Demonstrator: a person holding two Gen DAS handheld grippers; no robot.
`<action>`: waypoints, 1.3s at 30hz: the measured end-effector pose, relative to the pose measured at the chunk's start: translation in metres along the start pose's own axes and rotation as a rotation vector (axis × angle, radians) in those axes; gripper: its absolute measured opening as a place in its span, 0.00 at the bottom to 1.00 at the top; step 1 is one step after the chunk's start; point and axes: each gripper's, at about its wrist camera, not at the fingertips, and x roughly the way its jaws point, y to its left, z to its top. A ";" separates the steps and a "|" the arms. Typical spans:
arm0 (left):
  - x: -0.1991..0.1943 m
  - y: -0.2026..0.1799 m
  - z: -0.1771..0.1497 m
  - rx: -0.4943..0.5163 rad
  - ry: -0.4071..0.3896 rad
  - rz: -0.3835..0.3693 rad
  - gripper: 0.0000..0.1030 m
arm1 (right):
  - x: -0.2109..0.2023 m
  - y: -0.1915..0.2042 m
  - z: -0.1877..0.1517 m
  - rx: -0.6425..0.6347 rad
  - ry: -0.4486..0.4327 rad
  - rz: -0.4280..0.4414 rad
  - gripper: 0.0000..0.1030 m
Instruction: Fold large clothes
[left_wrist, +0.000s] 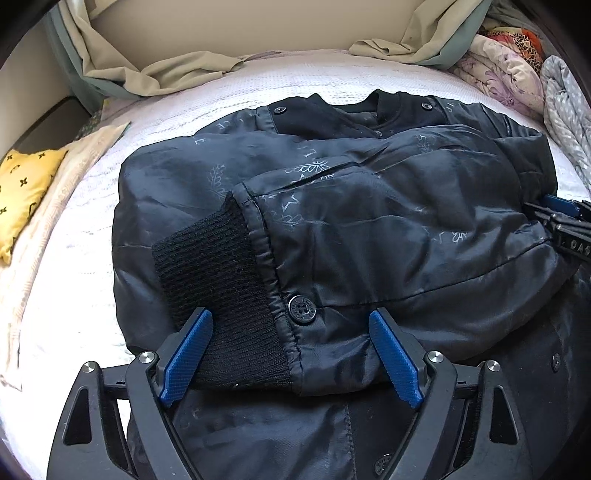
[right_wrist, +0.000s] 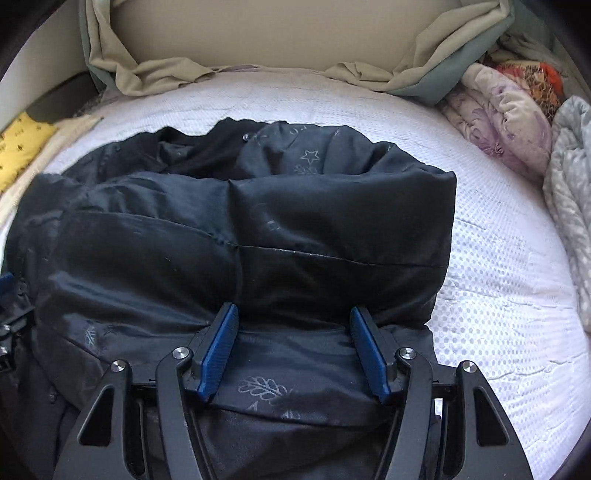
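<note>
A dark, shiny jacket (left_wrist: 369, 229) with a pale star and leaf print lies on the bed, collar (left_wrist: 384, 107) at the far side. One sleeve is folded across its front, and its black ribbed cuff (left_wrist: 214, 280) and a button (left_wrist: 302, 309) lie near me. My left gripper (left_wrist: 290, 317) stands open just over the cuff end, its left pad at the cuff's edge. In the right wrist view my right gripper (right_wrist: 293, 312) is open over the jacket (right_wrist: 221, 240), with flat fabric between its blue pads and a puffy fold just beyond its tips. It also shows at the right edge (left_wrist: 565, 221).
The white textured bed cover (right_wrist: 498, 295) lies bare to the right of the jacket. A yellow pillow (left_wrist: 22, 192) sits at the left. Crumpled beige sheets (left_wrist: 166, 74) line the headboard. A floral blanket (left_wrist: 506, 70) and a grey one (left_wrist: 565, 110) are piled at the back right.
</note>
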 end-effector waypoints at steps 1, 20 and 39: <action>0.001 0.000 0.000 -0.003 -0.001 -0.001 0.87 | 0.002 0.003 -0.002 -0.014 -0.006 -0.020 0.58; 0.001 0.005 0.001 -0.013 0.016 -0.003 0.93 | -0.076 0.021 0.000 -0.046 -0.102 0.180 0.62; -0.020 0.013 0.005 -0.028 0.027 -0.028 0.96 | -0.022 0.041 -0.020 -0.087 -0.006 0.113 0.67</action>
